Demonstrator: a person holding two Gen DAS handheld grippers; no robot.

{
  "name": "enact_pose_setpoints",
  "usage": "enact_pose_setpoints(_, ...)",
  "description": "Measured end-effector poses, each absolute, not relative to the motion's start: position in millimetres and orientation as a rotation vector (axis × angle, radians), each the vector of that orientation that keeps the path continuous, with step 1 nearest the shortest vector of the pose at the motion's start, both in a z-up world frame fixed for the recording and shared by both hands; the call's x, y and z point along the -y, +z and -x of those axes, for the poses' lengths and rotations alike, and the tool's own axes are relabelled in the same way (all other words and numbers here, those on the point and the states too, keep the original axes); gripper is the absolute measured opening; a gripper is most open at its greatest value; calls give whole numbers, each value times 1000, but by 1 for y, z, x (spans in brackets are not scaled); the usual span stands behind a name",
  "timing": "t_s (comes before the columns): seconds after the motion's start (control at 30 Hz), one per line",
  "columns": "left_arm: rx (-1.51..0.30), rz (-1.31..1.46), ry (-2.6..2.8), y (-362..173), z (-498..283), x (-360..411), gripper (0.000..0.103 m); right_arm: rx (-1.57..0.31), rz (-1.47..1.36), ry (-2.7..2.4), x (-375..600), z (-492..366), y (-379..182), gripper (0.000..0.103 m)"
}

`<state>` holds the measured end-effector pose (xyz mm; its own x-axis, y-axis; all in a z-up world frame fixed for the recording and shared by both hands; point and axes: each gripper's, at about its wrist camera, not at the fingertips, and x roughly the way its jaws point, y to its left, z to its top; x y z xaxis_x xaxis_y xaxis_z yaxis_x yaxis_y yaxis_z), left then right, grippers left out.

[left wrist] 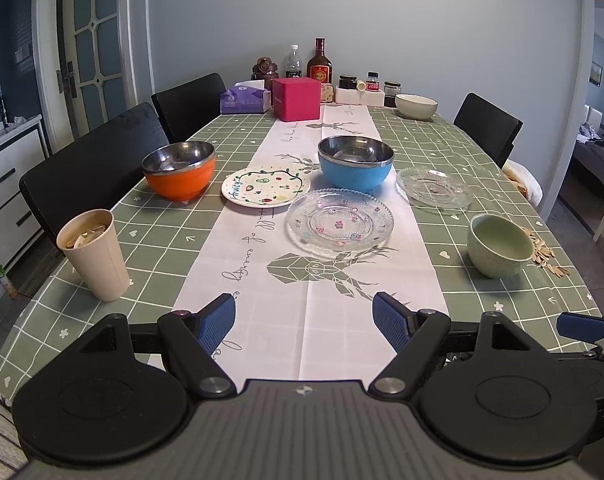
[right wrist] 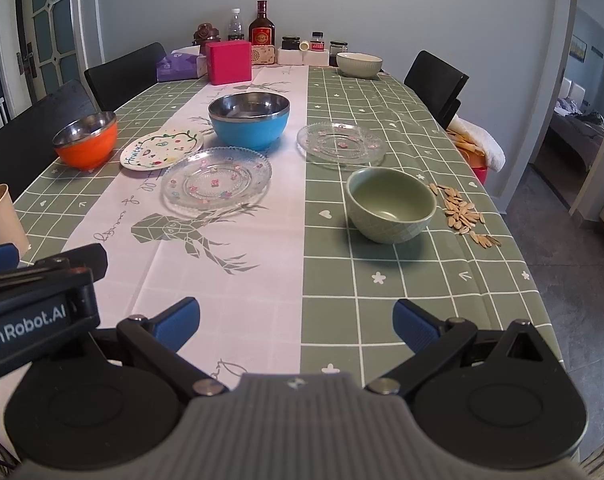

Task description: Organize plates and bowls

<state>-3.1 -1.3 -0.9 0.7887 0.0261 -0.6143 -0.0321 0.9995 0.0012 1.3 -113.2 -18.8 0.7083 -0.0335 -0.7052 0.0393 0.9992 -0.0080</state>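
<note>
Both tools hover over the near end of the table (left wrist: 502, 148), well short of the dishes. The left tool (left wrist: 304, 322) stands wide with nothing between its blue pads, above the white runner (left wrist: 302, 280); the right tool (right wrist: 296, 320) is likewise wide and empty, straddling the seam between runner and green check cloth. Bare cloth lies ahead of both tools before the first dish. The table's right edge drops off at 3 o'clock, with loose seeds (right wrist: 462, 212) scattered close to it. In the left wrist view a paper cup (left wrist: 92, 252) stands at 9 o'clock near the left edge. There are three plates: a clear glass plate (left wrist: 339, 222) at 12 o'clock on the runner, a second clear glass plate (left wrist: 434, 188) at 1 o'clock on the green cloth, and a painted white plate (left wrist: 266, 188) at 11 o'clock. There are four bowls: an orange bowl (left wrist: 180, 170) at 10 o'clock, a blue bowl (left wrist: 356, 164) just behind the near glass plate, a green bowl (left wrist: 500, 246) at 2 o'clock beside the seeds, and a pale bowl (left wrist: 416, 106) at the far end. Three black chairs flank the table, two on the left and one on the right.
</note>
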Motion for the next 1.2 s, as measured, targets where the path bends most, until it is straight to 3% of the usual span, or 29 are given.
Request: enact_pose_setpoints(1.2, -686, 28, 34, -4, 2, -1, 92, -780, 18, -77, 107, -1, -19, 100)
